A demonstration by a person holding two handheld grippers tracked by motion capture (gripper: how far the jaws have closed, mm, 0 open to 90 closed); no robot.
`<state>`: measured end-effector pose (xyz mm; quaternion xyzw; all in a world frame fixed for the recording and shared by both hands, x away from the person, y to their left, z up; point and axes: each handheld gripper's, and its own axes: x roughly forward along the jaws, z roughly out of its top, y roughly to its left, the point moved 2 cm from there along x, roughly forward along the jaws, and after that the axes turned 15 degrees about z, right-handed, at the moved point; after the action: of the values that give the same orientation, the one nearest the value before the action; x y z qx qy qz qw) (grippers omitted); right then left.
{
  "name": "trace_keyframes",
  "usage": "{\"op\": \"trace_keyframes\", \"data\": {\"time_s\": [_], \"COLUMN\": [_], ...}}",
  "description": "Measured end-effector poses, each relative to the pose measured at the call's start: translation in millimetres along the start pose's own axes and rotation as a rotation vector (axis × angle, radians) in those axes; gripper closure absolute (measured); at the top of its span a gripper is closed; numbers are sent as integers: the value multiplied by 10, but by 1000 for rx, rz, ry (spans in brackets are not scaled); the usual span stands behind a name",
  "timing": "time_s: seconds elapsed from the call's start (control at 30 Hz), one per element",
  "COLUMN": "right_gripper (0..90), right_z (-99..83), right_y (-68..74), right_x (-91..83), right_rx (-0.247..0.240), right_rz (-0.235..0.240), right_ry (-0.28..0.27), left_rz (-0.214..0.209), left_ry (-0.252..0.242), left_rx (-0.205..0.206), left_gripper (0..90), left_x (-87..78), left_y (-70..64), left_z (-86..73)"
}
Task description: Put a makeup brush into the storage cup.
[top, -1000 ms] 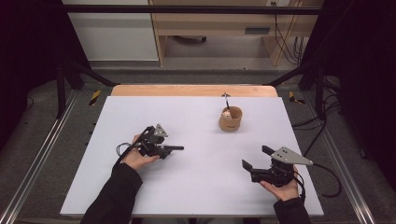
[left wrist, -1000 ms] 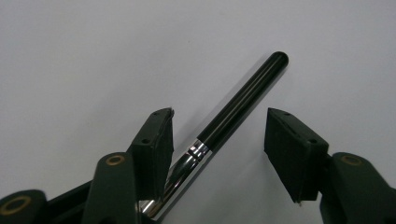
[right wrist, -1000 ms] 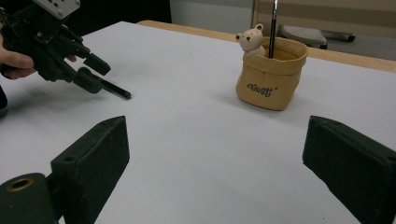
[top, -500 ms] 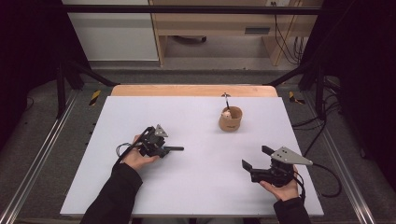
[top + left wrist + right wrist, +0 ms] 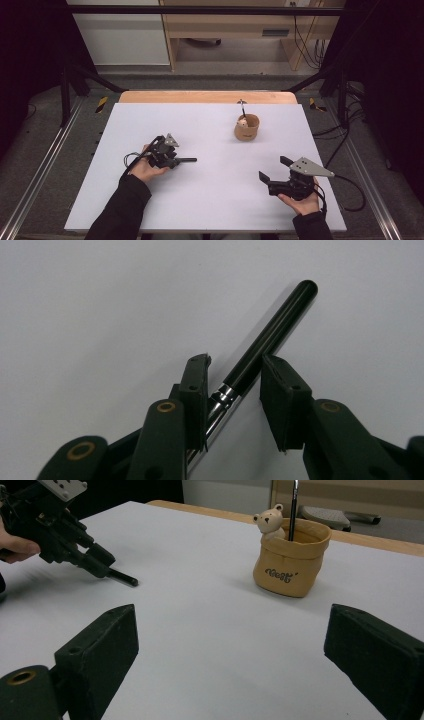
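Observation:
A black pen with a metal band lies slanted between the jaws of my left gripper, which is shut on it; its black end pokes out past the jaws. In the high view the left gripper sits left of the table's middle, with the pen pointing right, low over the surface. My right gripper stands open and holds nothing at the front right. A tan pouch-shaped holder with a small bear figure stands ahead of the right gripper, with another pen upright in it.
The white table top ends in a wooden strip at the far edge. The holder stands at the back right. Cables trail from both grippers. Metal frame rails run along both sides of the table.

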<state>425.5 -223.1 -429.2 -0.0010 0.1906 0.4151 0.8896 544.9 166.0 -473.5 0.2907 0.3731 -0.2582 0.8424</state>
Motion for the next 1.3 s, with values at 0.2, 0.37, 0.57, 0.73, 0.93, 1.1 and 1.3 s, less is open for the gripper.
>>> {"op": "trace_keyframes", "data": {"time_s": [0.2, 0.37, 0.57, 0.73, 0.93, 1.1, 1.3], "right_gripper": [78, 78, 78, 78, 78, 78, 78], "right_z": [0, 0, 0, 0, 0, 0, 1], "right_y": [0, 0, -1, -2, -2, -1, -2], "right_x": [-2, 0, 0, -4, -4, -4, -6], "right_rx": [0, -1, -1, 0, -1, -1, -2], "right_rz": [1, 0, -1, -2, -2, 0, 0], "right_ry": [0, 0, 1, 1, 2, 2, 2], "left_rz": [-14, -30, -47, -57, -74, -85, -91], "left_ry": [8, 22, 34, 45, 59, 71, 82], "left_rx": [2, 11, 18, 22, 27, 28, 27], "left_gripper": [663, 682, 703, 716, 735, 755, 773], "left_x": [-13, -30, -47, -61, -77, -92, -106], "left_y": [1, -5, -16, -22, -36, -54, -85], "left_z": [-5, -9, -13, -14, -14, -12, -5]}}
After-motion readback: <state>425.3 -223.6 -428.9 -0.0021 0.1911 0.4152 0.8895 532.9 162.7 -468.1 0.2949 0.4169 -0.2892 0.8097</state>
